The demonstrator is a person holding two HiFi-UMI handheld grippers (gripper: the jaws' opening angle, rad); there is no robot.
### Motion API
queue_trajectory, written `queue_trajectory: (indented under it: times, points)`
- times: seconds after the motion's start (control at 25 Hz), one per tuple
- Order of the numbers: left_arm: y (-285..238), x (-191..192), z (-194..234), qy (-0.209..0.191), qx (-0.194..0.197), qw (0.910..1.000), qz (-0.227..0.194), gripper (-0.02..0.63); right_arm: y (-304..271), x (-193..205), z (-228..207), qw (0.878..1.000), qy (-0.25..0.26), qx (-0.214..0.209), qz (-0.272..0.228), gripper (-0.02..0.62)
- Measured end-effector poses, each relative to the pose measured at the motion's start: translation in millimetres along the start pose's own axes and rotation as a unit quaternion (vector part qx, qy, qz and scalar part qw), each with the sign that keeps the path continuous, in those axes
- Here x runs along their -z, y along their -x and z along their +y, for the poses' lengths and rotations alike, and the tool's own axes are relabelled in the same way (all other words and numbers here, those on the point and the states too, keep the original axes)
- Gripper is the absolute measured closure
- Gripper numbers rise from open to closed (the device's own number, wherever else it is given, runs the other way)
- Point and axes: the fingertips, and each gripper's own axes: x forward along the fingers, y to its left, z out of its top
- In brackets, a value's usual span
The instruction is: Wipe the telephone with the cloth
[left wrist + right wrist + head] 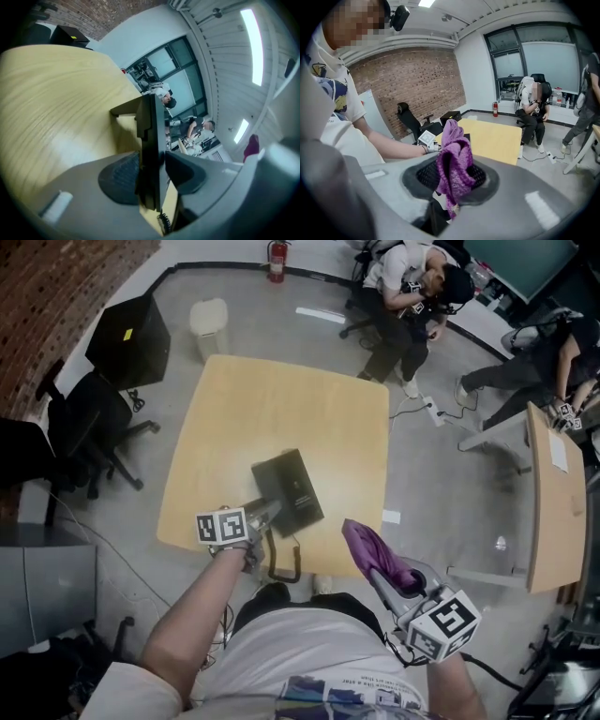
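1. At the near edge of the black, flat desk telephone [291, 488], which is set on the square pale-wood table [281, 390], the left gripper [270, 512] is held with its jaws spread wide. The telephone's edge is straddled by the pads, yet no squeeze can be seen. If the jaws are closed off-centre, the telephone could be tipped or pushed along the table.
2. Just below the telephone's near edge, a black coiled cord [162, 224] is seen. It could be snagged by the left gripper, and the telephone could then be dragged toward the table's rim.
3. To the right of the telephone, well apart from it and off the table, the right gripper [382, 576] is clamped on the purple fluffy cloth [367, 547]. Only a bunch is pinched, so the cloth could be pulled free once it is rubbed hard. The telephone could also be shifted if it is wiped before being steadied.
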Motion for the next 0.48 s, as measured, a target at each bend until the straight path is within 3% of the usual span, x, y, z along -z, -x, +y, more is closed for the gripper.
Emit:
queue_trajectory:
  times: [0.24, 0.48]
  points:
    - [-0.6, 0.2, -6.6, -0.007, -0.003, 1.0000, -0.004, 0.460, -0.5, -3.1, 1.0, 1.000, 0.004, 0.008, 0.005, 0.511]
    - [-4.7, 3.9, -14.9, -0.012, -0.033, 0.9994, -0.006, 0.486, 7.2, -0.9, -4.9, 1.000, 0.010, 0.010, 0.009, 0.511]
